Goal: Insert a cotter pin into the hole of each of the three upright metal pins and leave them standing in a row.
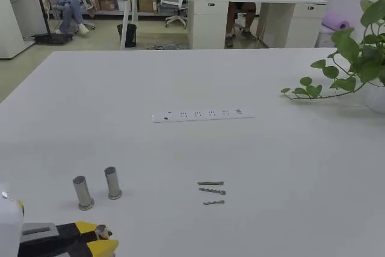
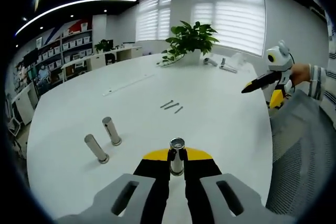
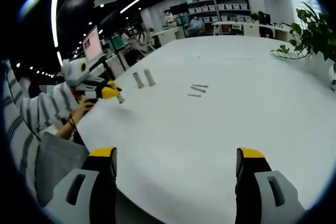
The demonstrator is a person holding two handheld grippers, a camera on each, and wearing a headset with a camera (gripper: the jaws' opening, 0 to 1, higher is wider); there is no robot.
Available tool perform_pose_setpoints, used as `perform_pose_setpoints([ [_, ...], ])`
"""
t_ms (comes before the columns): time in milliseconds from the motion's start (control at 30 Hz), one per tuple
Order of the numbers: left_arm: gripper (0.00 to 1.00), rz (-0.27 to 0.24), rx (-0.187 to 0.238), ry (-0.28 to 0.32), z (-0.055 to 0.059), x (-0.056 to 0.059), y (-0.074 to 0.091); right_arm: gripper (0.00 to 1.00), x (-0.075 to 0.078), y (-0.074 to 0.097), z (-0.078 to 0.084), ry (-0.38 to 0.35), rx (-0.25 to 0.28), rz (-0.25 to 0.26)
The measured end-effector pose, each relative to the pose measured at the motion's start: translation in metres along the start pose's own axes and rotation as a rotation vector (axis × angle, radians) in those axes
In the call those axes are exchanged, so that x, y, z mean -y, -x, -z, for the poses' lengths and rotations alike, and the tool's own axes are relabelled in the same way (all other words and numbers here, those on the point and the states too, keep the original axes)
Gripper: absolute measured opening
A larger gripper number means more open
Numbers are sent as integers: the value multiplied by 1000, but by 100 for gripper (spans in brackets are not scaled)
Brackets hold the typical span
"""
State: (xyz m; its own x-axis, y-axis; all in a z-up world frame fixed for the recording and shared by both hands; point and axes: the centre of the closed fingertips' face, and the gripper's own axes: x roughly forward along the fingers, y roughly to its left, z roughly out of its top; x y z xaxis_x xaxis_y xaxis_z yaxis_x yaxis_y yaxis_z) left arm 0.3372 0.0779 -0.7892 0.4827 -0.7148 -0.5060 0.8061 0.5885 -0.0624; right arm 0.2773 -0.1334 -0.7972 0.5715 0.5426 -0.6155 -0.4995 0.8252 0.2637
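Jaws of the left gripper point(image 2: 177, 157) are shut on one metal pin point(image 2: 177, 146), gripped near its middle, at the lower left of the head view. Just above it, two upright pins point(image 1: 113, 183) stand near each other on the white table point(image 1: 271, 167). Three cotter pins point(image 1: 212, 192) lie at lower centre, well apart from them. My right gripper point(image 3: 176, 156) is wide open and empty. I judge the step to be standing this pin in line: keep it vertical, seat the base flat, release slowly.
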Motion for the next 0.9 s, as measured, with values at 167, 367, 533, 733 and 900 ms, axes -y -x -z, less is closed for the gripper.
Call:
perform_pose_setpoints([
  [167, 7, 53, -27, -20, 8, 15, -6, 95, 1, -1, 0, 6, -6, 3],
  [367, 7, 88, -26, -13, 12, 25, -11, 95, 0, -1, 1, 8, -11, 0],
  [533, 7, 123, -43, -32, 18, 34, -15, 95, -2, -3, 2, 9, -9, -8],
  [733, 7, 150, -61, -35, 27, 39, -21, 95, -6, -6, 3, 12, -17, -16],
  [900, 7, 147, -65, -39, 32, 39, -24, 95, -7, -8, 2, 16, -22, -19],
])
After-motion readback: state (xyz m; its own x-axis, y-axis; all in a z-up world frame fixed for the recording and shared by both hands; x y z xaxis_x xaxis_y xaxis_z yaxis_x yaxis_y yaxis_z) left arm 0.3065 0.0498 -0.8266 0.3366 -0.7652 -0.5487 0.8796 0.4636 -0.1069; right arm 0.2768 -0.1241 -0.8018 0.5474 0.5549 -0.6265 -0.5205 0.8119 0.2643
